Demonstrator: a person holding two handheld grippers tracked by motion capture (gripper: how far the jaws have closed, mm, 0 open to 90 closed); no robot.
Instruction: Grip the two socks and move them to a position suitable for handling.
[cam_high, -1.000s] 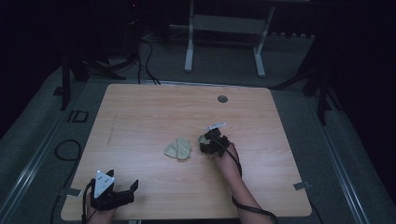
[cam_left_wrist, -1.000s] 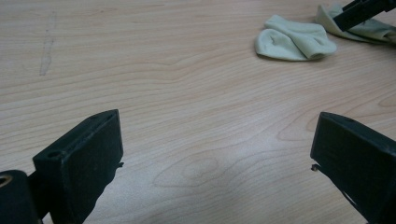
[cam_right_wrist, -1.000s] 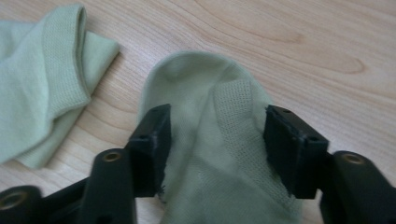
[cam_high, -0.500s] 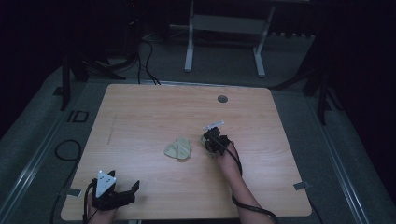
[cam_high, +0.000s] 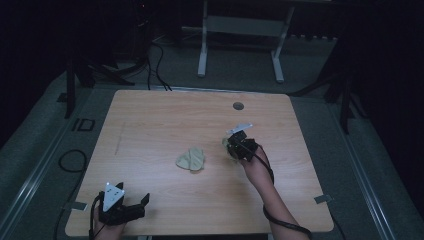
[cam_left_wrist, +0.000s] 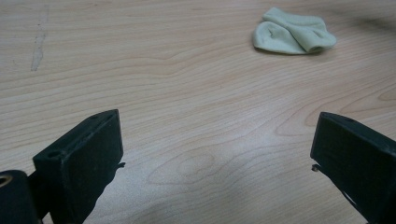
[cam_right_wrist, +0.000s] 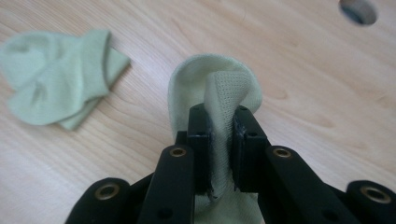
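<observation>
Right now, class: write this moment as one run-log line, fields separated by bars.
right gripper: shut on held sock, lifted | left gripper: open, idle | second sock: flat on table

Showing pale wood-grain table (cam_right_wrist: 303, 84), smooth, slightly glossy, laminate-looking. Looking soft and matt: light green knitted cloth sock (cam_right_wrist: 219, 88), fine mesh texture visible, pinched between matt black plastic-looking jaws of right gripper (cam_right_wrist: 219, 154), brass-coloured metal rivets shining. Lying flat: second sock (cam_right_wrist: 56, 77), same matt cloth. Appearing matt black, smooth: left gripper (cam_left_wrist: 215, 163).
</observation>
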